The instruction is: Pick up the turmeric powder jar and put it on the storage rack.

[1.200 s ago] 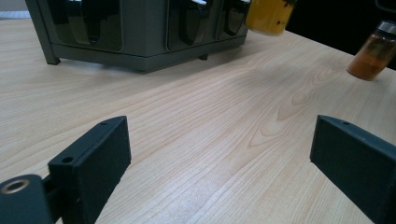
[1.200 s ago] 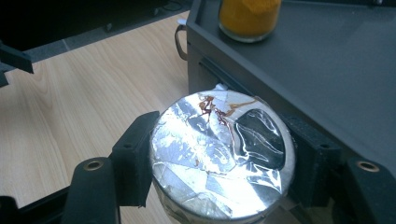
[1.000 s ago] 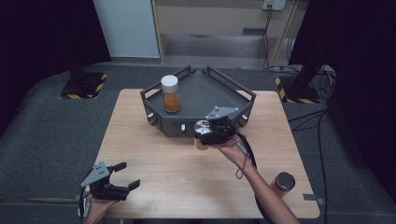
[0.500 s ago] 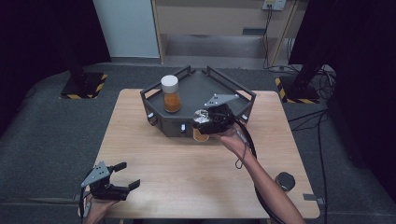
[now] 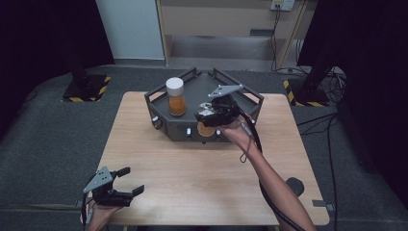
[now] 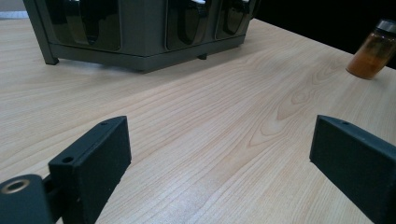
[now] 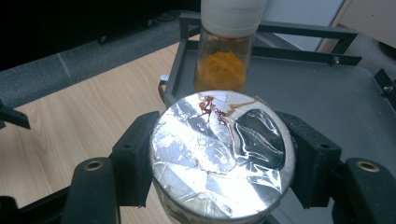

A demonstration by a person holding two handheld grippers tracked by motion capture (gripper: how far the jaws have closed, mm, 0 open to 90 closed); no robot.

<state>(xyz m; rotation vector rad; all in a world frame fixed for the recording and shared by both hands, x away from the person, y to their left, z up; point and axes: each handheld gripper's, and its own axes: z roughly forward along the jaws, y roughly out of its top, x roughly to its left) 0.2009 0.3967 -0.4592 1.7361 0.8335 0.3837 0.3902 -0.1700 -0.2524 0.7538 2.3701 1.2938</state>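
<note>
A jar of orange powder with a foil-sealed top hangs in the air at the front edge of the dark grey tray, and my right gripper is shut on it. In the right gripper view both black jaws press the sides of the foil-topped jar. Beyond it, a white-lidded jar of orange powder stands upright on the tray, at its left part. My left gripper rests low at the table's front left corner, open, with bare wood between its jaws.
A third jar with a dark lid stands on the table near its front right, right of the person's forearm. The left gripper view shows this dark-lidded jar far right. The tray's raised rails border its back and sides.
My right gripper has lifted the foil-topped jar and carried it back, from in front of the tray up to its front edge. The left gripper has stayed still.
</note>
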